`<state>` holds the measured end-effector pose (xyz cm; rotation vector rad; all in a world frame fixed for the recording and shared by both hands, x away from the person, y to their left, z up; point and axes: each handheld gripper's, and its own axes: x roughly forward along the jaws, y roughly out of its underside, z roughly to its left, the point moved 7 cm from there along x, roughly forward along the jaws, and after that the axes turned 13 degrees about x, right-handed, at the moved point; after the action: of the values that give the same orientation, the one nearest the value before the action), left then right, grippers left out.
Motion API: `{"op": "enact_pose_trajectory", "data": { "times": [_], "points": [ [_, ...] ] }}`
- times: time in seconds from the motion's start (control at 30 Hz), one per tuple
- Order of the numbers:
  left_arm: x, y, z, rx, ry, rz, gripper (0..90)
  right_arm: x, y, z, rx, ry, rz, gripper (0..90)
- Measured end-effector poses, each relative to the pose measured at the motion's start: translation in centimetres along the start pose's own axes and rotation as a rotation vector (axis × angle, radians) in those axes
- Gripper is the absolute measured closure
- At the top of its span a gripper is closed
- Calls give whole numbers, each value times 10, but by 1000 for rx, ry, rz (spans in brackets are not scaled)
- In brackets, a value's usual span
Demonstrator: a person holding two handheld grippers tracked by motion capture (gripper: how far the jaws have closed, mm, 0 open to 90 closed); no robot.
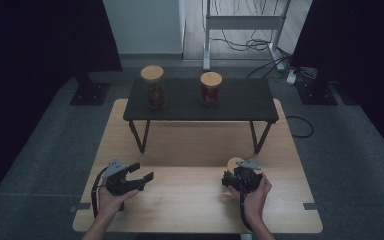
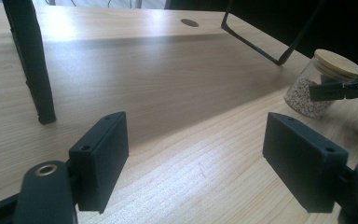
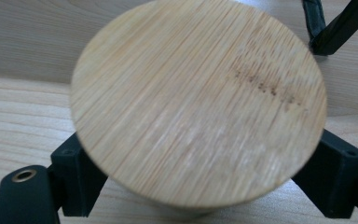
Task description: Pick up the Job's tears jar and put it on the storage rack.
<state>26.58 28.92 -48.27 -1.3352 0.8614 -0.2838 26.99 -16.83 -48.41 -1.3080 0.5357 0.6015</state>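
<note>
Jar point(image 2: 318, 88) with the bamboo lid point(image 3: 198, 100) is standing on the desk point(image 1: 190, 195) at my right side, in front of the low black shelf point(image 1: 240, 102), and the right gripper point(image 1: 243, 177) is sitting around it.

Going from the left: my left gripper point(image 1: 132, 180) is hovering over the bare wood with its fingers point(image 2: 100, 161) wide apart, holding nothing. I am keeping it free to help.

In the left gripper view the jar is looking like clear glass, filled about to the shoulder with small pale grains. I am judging it as stiff, smooth and a little slippery, breakable if it is tipping over, and with some weight from the filling. The right fingers point(image 3: 74, 175) are standing on both sides of the body just below the lid; whether they are already pressing on the glass I cannot tell. I think the body below the lid is the good place to hold, because the lid may come loose.

The desk is light wood, flat and matte. On the shelf two other jars point(image 1: 154, 87) with dark content are standing well apart. Around the desk the floor is grey carpet, with dark curtains at both sides and cables point(image 1: 260, 45) behind.
</note>
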Motion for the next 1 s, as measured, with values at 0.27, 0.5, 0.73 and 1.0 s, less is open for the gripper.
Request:
{"op": "enact_pose_trajectory", "data": {
  "times": [0.27,0.5,0.73,1.0],
  "points": [
    [0,1,1,-2,-1,3,226,2,1,1,1,-7,-8,219],
    [0,1,2,-4,-3,3,226,3,3,1,-15,-11,-20,248],
    [1,1,2,-2,-3,5,227,2,4,0,-25,-17,-30,250],
    [1,2,1,-4,-3,5,227,3,8,-1,-30,-25,-49,251]
  ]
}}
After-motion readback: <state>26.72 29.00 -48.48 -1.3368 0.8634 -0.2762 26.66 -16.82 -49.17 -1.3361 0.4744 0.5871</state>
